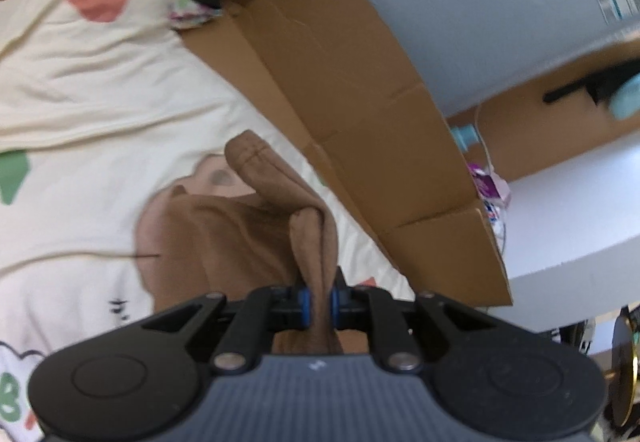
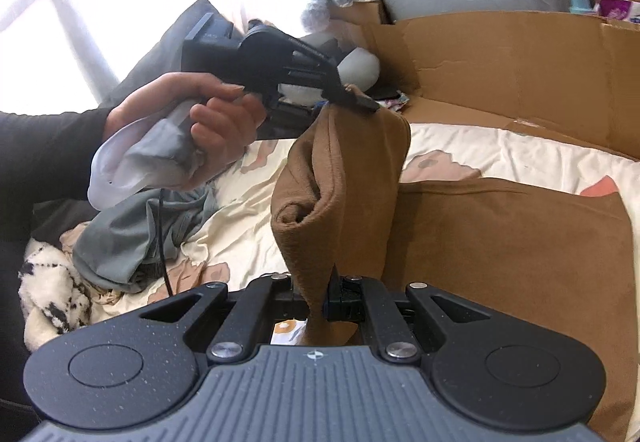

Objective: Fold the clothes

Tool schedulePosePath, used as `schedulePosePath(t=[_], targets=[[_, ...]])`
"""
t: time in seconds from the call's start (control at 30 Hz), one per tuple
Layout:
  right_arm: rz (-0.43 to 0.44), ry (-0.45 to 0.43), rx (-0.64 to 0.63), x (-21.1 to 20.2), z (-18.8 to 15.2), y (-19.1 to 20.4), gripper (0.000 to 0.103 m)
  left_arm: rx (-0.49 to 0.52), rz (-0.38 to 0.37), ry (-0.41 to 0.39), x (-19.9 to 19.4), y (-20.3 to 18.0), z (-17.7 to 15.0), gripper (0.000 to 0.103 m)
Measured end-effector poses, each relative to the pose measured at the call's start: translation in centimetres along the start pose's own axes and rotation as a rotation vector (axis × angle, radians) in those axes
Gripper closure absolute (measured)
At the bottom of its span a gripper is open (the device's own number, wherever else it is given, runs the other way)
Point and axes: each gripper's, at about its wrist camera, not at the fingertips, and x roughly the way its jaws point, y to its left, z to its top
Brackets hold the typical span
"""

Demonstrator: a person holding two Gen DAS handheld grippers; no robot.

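Cardboard box (image 1: 360, 113) beside brown garment (image 2: 344, 169); grey clothes (image 2: 132, 234) near.

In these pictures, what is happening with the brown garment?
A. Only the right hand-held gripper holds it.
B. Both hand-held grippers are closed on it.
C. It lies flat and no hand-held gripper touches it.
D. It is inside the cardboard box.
B: the left hand-held gripper and the right hand-held gripper each pinch a fold of the brown garment, lifting part of it above the bed.

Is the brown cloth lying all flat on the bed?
No, part of the soft brown cloth is lifted off the patterned cream bedsheet, pinched by the left gripper and the right gripper.
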Motion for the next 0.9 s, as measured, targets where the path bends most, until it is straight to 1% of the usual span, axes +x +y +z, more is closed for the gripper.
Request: schedulePosePath(t=[0.1,0.27,0.4,0.5,0.8,0.9], targets=[[-0.002,-0.018,0.06,-0.9,-0.5,-1.4,0.099,0.031,0.0,0.016,1.2,-1.8,-0.5,0.093],[-0.016,-0.047,0.119,-2.5,-1.3,-3.5,0.099,0.07,0.013,0.04,3.1,-4.1,-1.7,0.093],[-0.024,-0.062,0.19,-3.4,-2.5,-5.0,0.099,0.12,0.036,0.063,4.9,-5.7,-2.7,0.093],[-0.034,-0.075,0.23,-4.1,-3.5,-5.8,0.1,0.136,0.051,0.076,6.2,-6.5,-3.5,0.093],[-0.088,-0.108,0.349,-6.2,-6.5,-7.8,0.101,0.211,0.11,0.103,10.2,-9.0,-5.9,0.093],[-0.105,-0.123,0.413,-6.6,-7.6,-8.7,0.101,0.24,0.131,0.111,11.6,-9.9,-6.7,0.093]])
